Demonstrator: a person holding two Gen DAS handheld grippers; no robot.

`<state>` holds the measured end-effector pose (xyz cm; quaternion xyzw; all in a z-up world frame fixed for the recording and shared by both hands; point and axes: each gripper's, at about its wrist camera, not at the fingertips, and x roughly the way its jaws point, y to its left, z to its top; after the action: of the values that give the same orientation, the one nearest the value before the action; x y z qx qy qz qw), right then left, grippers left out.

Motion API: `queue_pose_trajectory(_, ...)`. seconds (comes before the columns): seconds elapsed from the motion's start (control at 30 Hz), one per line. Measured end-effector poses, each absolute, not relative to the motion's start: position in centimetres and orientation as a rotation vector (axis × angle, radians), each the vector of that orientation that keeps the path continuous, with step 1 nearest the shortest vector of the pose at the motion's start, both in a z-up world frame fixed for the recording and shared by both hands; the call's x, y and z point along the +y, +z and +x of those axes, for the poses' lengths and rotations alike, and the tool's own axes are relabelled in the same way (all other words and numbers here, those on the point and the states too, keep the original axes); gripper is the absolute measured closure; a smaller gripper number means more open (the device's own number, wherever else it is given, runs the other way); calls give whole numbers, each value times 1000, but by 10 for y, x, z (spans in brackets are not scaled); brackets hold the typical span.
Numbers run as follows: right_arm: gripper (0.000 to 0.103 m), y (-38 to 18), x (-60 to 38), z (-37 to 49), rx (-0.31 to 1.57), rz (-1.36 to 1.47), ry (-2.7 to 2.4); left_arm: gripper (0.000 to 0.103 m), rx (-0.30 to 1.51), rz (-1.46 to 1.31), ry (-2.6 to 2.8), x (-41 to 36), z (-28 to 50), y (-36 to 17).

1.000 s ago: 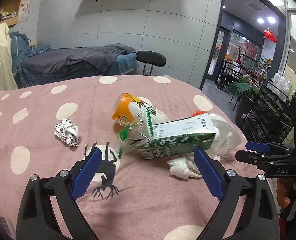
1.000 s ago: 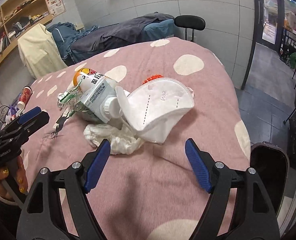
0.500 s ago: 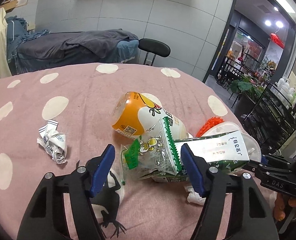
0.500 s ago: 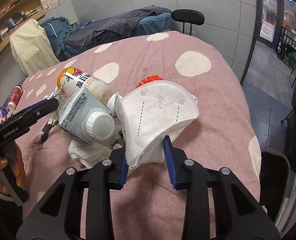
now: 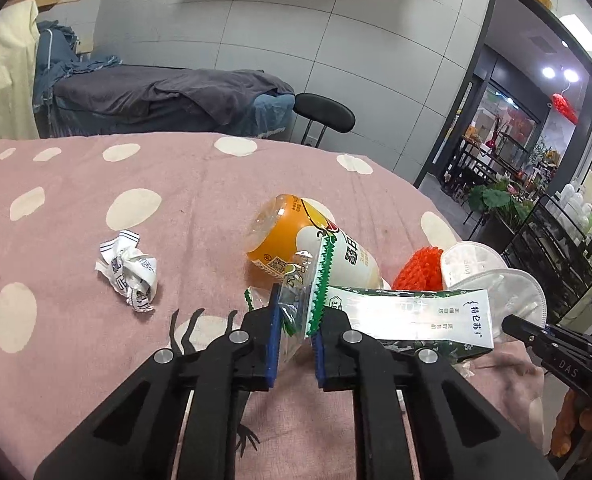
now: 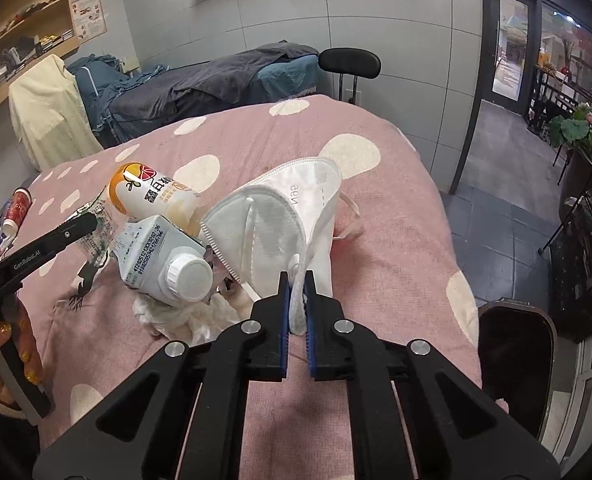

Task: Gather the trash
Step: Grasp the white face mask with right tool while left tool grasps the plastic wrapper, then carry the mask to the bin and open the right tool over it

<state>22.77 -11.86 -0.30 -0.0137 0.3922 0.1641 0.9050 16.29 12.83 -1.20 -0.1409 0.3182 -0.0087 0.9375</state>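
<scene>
left gripper fingers just closed, clamped on clear snack wrapper at pile edge; right gripper fingers just closed, pinching face mask rim; both thin edges easiest to lift; pile on pink dotted bed

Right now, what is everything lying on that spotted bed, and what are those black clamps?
Bottle: one, orange and white, on its side mid-bed.
Carton: one, green and white, capped, lying against the bottle.
Wrapper: one, clear with green edge, beside the carton.
Masks: two, white, right of the carton.
Tissue: one, white, under the carton.
Paper ball: one, white printed, alone to the left.
Red mesh: one, behind the carton.
Bedspread: one, pink with cream dots.
Bin: one, dark, beside the bed.
Left hand-held gripper: black with blue pads, shut on the wrapper.
Right hand-held gripper: same, shut on a mask.
</scene>
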Motion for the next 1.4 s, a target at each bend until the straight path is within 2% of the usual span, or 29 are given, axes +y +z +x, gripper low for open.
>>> queue_pose_trajectory(0.57, 96, 17, -194, 171, 740, 91, 249, 92, 526, -269, -105, 83, 105, 25)
queue_pose_trajectory(1.03, 96, 13, -272, 133, 710, 196, 95, 92, 529, -210, -282, 8, 93, 29)
queue_pose_trajectory(1.4, 96, -27, -361, 122, 766, 298, -127, 92, 554, -143, -443, -55, 97, 27)
